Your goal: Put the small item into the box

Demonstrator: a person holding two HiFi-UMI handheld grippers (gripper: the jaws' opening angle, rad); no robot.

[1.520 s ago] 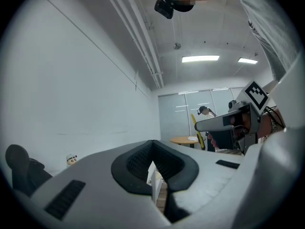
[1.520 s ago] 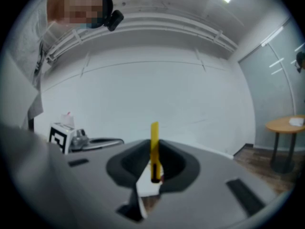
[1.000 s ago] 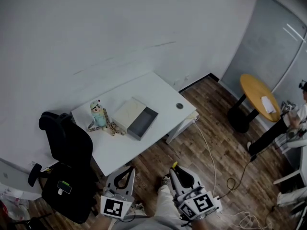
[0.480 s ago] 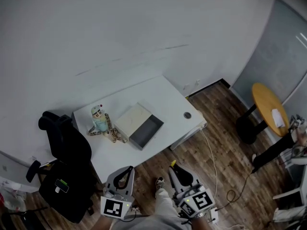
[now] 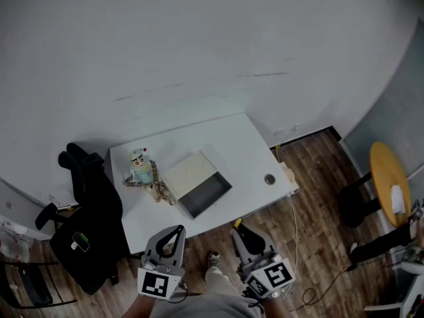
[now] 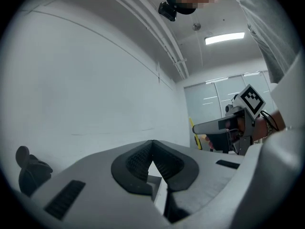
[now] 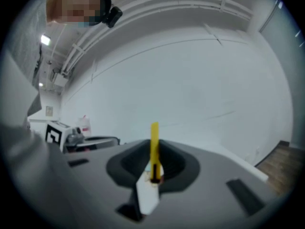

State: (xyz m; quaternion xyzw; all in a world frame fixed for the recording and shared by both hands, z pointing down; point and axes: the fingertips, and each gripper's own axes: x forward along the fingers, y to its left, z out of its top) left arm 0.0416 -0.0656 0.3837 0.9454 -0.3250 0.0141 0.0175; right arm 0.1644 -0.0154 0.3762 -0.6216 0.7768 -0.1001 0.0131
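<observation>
A white table carries an open dark box with its cream lid lying against it. Both grippers hover over the floor, short of the table's near edge. My right gripper is shut on a thin yellow strip; in the right gripper view that yellow strip stands up between the jaws of the right gripper. My left gripper is shut with nothing in it, and in the left gripper view the left gripper has its jaws meeting.
A doll in a pale blue outfit sits at the table's left, next to the box. A black chair with a bag stands left of the table. A round yellow table is at far right. Cables lie on the wood floor.
The table and box have drifted right and lower in the head view, so they appear nearer. Both grippers stay at the bottom, shut as before.
</observation>
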